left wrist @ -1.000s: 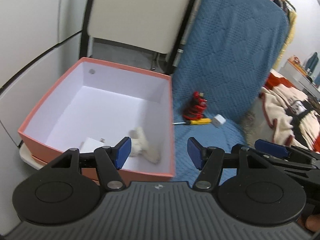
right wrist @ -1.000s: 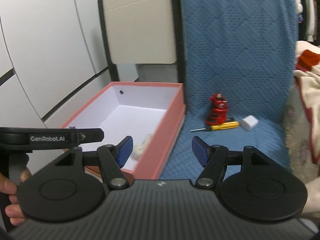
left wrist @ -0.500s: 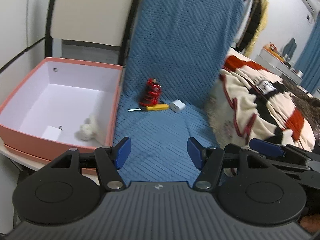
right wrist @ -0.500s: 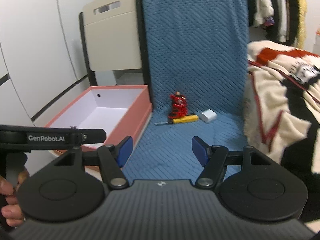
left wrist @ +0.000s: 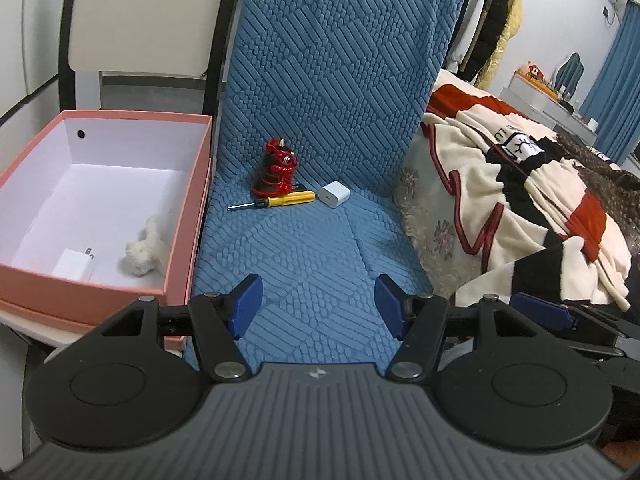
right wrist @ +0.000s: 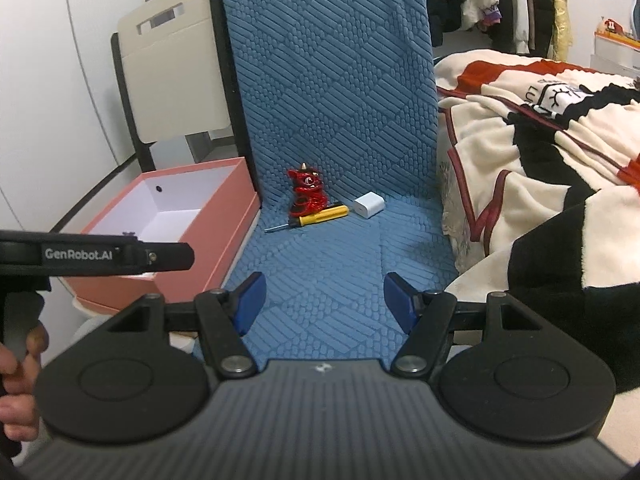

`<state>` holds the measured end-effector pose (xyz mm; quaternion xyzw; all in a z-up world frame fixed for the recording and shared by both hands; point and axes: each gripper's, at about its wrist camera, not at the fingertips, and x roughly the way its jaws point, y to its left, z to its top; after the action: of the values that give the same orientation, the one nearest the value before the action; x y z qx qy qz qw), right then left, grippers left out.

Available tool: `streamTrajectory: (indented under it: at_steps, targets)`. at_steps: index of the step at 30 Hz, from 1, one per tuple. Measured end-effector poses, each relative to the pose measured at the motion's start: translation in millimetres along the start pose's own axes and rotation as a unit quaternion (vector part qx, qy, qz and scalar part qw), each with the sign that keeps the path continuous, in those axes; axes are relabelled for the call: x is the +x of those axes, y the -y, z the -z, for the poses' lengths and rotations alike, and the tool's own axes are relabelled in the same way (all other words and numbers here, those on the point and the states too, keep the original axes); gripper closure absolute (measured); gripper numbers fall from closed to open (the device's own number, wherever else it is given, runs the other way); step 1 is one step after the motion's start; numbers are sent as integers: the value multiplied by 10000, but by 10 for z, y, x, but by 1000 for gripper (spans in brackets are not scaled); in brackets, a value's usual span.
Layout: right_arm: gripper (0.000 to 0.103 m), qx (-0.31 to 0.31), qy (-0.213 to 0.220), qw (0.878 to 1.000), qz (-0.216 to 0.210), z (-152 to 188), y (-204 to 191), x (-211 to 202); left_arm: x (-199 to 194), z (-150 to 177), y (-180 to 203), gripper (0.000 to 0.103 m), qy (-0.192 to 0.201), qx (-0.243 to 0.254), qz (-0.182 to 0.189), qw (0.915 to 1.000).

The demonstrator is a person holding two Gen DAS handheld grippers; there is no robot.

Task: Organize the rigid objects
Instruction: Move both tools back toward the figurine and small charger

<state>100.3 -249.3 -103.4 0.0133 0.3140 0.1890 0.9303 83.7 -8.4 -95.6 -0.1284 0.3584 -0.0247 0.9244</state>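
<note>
A red figurine, a yellow screwdriver and a white charger cube lie at the back of a blue chair seat. A pink box to the left holds a white plug and a cream toy. My left gripper is open and empty above the seat's front. My right gripper is open and empty, also above the seat's front.
A patterned blanket lies on the right of the chair. A cream folding chair back stands behind the box. Clothes hang at the back right. The left gripper's body crosses the right wrist view's left side.
Both grippers have pulled back and swung right, from over the pink box to facing the chair seat. Both stayed open and empty.
</note>
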Motion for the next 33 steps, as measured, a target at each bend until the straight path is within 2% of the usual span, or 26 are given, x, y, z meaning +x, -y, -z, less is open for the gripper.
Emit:
streamTrajectory:
  at_steps: [11,18,28,30,33]
  targets:
    - [36,103,-179,9995,242,19,204,656,743,-257,-20,35,-204,235,51,9995]
    - [36,82,-144,9988,456,-35,260,990,1247,-406,21,35,-342,417,58,9985]
    - [36,248,-247,9985,431,-138,335,1478,1948,-699,61,35,-290,485,98,9984]
    - [36,296,-247,9984,424,-159,368,1573,2111,-713,31,35,-298,427,114,9986]
    - [36,346,-189,9986,363,-193,404,1687,2328,-757,-52,35,-247,71,172,9995]
